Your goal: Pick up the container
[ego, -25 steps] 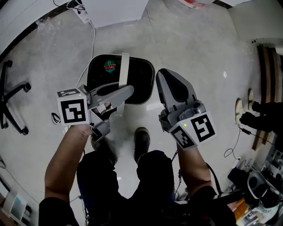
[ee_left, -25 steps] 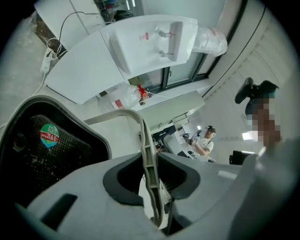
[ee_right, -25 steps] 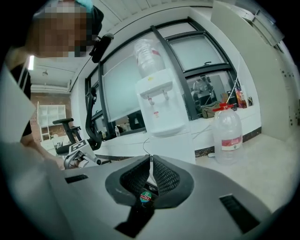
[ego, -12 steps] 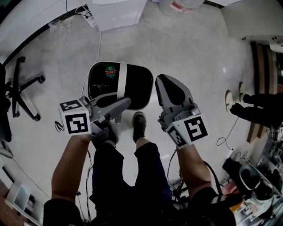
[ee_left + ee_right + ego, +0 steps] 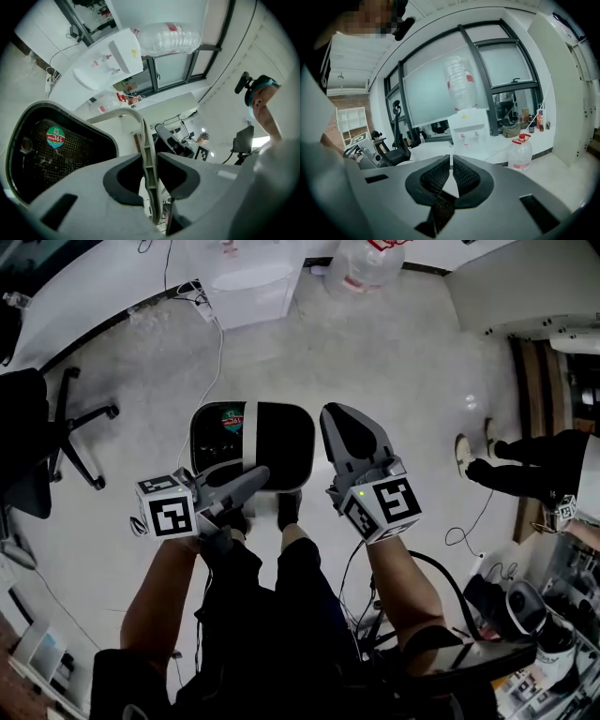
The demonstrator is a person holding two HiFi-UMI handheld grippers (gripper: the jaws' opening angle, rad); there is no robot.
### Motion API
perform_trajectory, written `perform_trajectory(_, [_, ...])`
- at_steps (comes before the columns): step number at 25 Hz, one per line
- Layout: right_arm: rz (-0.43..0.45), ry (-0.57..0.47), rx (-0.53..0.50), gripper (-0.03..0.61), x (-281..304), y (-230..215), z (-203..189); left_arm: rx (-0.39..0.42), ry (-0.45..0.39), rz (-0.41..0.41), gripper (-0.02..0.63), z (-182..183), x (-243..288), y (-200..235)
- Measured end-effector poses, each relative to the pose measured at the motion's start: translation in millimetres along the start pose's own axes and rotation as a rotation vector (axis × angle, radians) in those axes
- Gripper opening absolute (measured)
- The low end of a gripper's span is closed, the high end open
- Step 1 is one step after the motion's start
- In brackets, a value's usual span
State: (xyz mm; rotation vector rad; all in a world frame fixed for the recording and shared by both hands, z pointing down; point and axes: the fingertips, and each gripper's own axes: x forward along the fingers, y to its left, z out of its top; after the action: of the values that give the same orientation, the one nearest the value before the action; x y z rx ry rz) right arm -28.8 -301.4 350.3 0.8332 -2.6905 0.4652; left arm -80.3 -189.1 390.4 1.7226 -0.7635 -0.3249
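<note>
The left tool [image 5: 262, 474] is clenched on the container's white handle [image 5: 149, 171] – the left gripper view shows the thin band standing upright between the two dark pads, pressed from both sides. The handle arches up and away over the container [image 5: 286, 432], a black tub with rounded corners and a mesh inner wall. A round green and red sticker [image 5: 55, 136] sits on that wall. In the head view the container hangs in front of the person's shoes [image 5: 289, 508], clear of the floor [image 5: 403, 362].

The right tool [image 5: 333, 420] is just beside the container's right edge. Its jaws are drawn together at the tips, and I can make out nothing between them. Whether it touches the container's rim I cannot tell.

Farther out on the pale floor, a white cable [image 5: 216, 362] runs from the container's far side to a white water dispenser [image 5: 251, 282]. A large clear water bottle [image 5: 364, 263] lies near the dispenser – the right gripper view shows another one upended on top of it. A black office chair [image 5: 70, 442] stands well to the left, below a long white worktop [image 5: 84, 296].
</note>
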Motion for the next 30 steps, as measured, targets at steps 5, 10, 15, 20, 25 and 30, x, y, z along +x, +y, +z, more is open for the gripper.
perform_trajectory(5, [-0.002,-0.032,0.001,0.017,-28,23,69,-0.009,-0.021,0.003,0.091,14,-32,-63])
perform_trajectory(10, [-0.012,-0.071,-0.010,0.017,-55,31,123,0.026,-0.007,0.017,0.091,21,-45,-111])
perform_trajectory(15, [-0.011,-0.101,0.027,0.017,-78,35,162,-0.026,-0.096,0.014,0.091,38,-64,-157])
perform_trajectory(20, [-0.033,-0.120,-0.013,0.017,-95,32,191,-0.062,-0.135,-0.017,0.089,45,-68,-186])
perform_trajectory(25, [-0.035,-0.163,-0.028,0.017,-108,39,214,-0.027,-0.131,-0.014,0.089,53,-70,-199])
perform_trajectory(30, [-0.022,-0.170,-0.027,0.015,-129,71,235,-0.052,-0.158,-0.069,0.089,60,-81,-241])
